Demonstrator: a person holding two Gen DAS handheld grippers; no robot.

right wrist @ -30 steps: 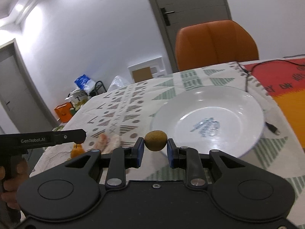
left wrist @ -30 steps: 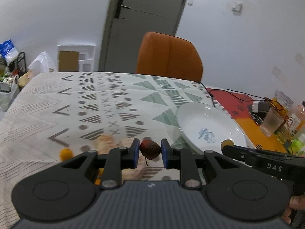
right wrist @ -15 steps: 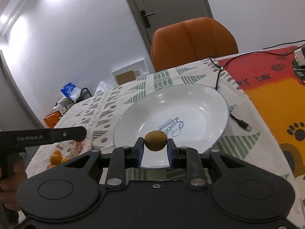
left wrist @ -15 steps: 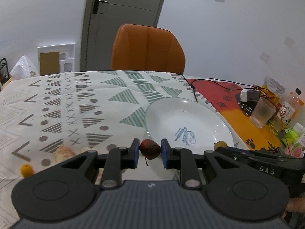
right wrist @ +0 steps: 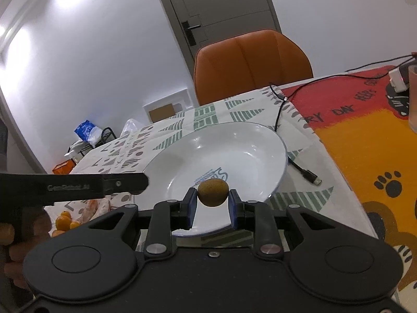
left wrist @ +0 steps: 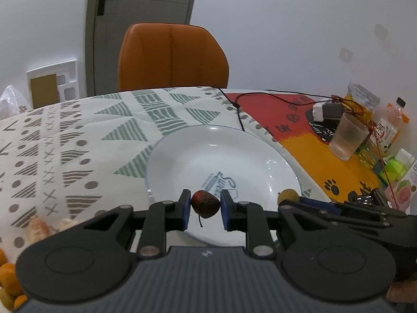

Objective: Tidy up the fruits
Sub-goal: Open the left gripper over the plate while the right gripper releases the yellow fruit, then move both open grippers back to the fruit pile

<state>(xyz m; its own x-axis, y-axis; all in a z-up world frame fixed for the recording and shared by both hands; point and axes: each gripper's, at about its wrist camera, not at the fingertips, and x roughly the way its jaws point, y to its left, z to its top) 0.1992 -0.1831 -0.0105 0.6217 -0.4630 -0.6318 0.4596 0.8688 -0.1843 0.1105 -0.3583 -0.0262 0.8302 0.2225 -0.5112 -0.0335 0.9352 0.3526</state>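
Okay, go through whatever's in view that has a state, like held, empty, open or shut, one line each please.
left gripper: shut on dark red fruit
right gripper: shut on brown fruit
white plate: empty, on table
door: closed
plastic cup: upright
orange chair: unoccupied

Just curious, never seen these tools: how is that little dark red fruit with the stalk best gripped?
Across its round middle, pads on opposite sides, as the left gripper holds the dark red fruit now. That leaves the thin stalk hanging free below, unpinched.
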